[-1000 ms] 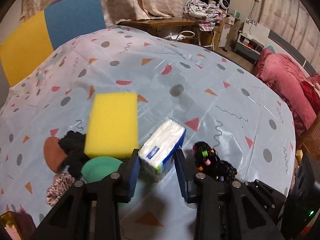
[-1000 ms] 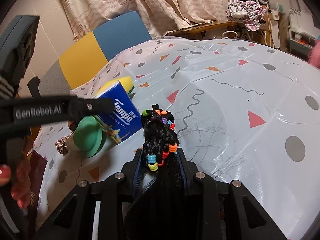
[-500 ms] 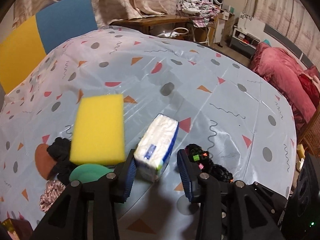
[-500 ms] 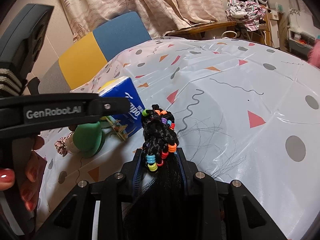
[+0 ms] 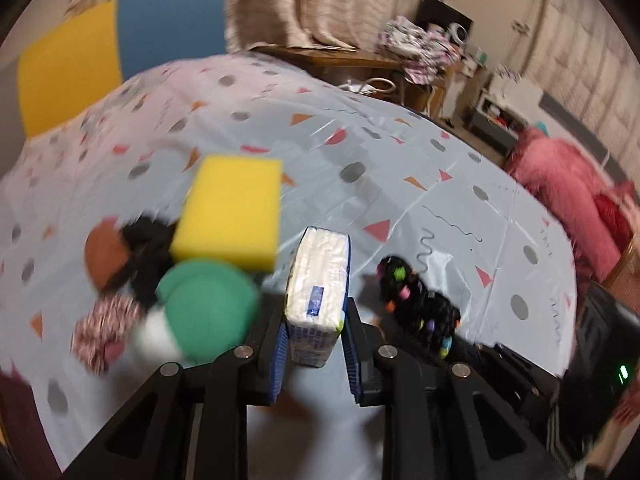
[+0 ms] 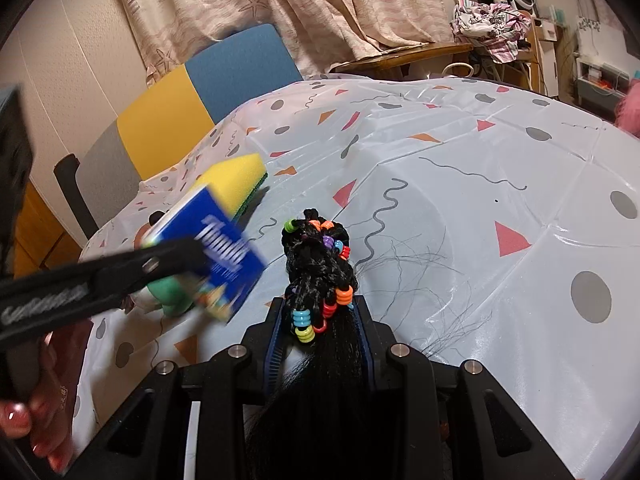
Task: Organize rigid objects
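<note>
Since the earlier frame, the tissue pack [image 5: 318,288] has been turned upright and the left gripper [image 5: 316,344], whose jaws have just been closing, is now clamped on it, just above the tablecloth [image 5: 400,152]. The left gripper is angled downward beside one yellow sponge [image 5: 232,216] and one green round object [image 5: 208,308]. The right gripper [image 6: 322,336] is kept clamped on one beaded black hairpiece [image 6: 320,264].
</note>
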